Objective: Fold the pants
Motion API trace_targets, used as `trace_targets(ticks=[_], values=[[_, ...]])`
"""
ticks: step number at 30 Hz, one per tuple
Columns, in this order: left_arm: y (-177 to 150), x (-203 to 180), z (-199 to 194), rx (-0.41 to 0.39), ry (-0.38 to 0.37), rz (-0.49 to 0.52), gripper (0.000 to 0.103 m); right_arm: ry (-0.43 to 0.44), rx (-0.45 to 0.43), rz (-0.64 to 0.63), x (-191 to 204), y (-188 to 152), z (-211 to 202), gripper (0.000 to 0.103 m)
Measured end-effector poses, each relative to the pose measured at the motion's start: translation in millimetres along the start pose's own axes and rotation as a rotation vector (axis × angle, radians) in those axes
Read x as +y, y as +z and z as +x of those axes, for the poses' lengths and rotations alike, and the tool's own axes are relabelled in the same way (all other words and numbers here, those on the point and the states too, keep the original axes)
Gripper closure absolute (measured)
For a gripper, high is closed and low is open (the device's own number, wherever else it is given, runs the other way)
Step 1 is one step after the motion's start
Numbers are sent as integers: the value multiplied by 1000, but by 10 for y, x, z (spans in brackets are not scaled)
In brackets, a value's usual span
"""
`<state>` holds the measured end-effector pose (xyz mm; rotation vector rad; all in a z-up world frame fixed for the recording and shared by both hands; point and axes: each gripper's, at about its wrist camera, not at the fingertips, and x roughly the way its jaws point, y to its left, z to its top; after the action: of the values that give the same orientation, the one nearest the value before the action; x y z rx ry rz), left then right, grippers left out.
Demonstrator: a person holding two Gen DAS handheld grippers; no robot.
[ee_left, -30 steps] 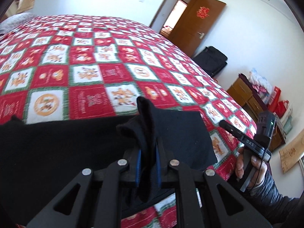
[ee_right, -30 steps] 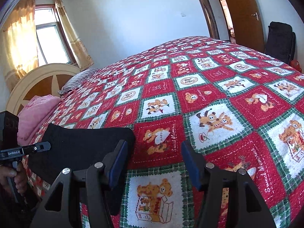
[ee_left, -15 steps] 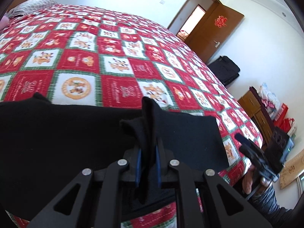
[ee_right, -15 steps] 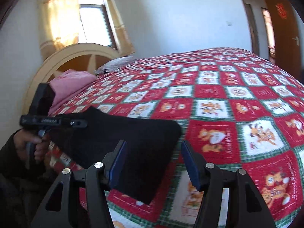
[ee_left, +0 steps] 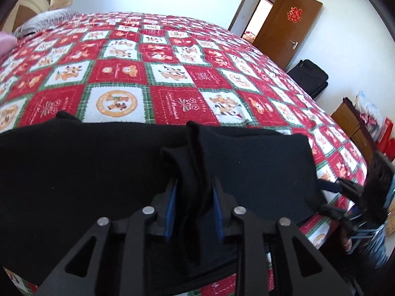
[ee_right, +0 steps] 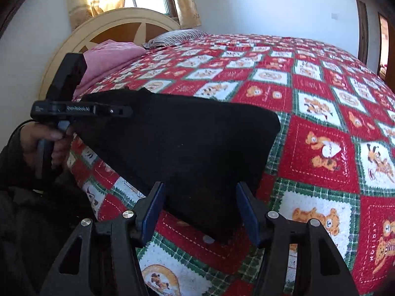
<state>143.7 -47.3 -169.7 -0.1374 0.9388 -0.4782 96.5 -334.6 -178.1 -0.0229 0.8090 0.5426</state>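
Note:
Black pants lie folded along the near edge of a bed with a red patterned quilt. My left gripper is shut on a pinched ridge of the black fabric near the pants' near edge. In the right wrist view the pants lie as a flat black slab, and my right gripper is open with its jaws straddling the pants' near corner. The left gripper shows there at the pants' far left end. The right gripper shows blurred at the right edge of the left wrist view.
A headboard, a pink blanket and a striped pillow are at the bed's head. A brown door, a black suitcase and a wooden cabinet with bags stand by the far wall.
The right gripper has swung left and moved in over the pants' near corner, staying open. The left gripper keeps its pinch on the fabric and has shifted slightly.

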Motion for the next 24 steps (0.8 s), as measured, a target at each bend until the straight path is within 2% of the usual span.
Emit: trace_targets(ticks=[3,9,13,17,21,24], values=[[4,1,6,-7,8,16,70,2,-38,31,-40,64,-60,42],[7,-26,-1,-12,12,32,59,-23,-112,49,-148,467,-116,42],[8,-27,1,-12,9,31,58,3,-78,86,-298,675,146,41],[1,-45,8,-12,14,44,56,-13,0,158,-472,611,463,41],[4,-89,-4,-11,17,55,44,-20,-8,146,-447,606,437,41],[-3,-115,-115,-43,64,80,34,-49,-33,151,-405,615,368,41]])
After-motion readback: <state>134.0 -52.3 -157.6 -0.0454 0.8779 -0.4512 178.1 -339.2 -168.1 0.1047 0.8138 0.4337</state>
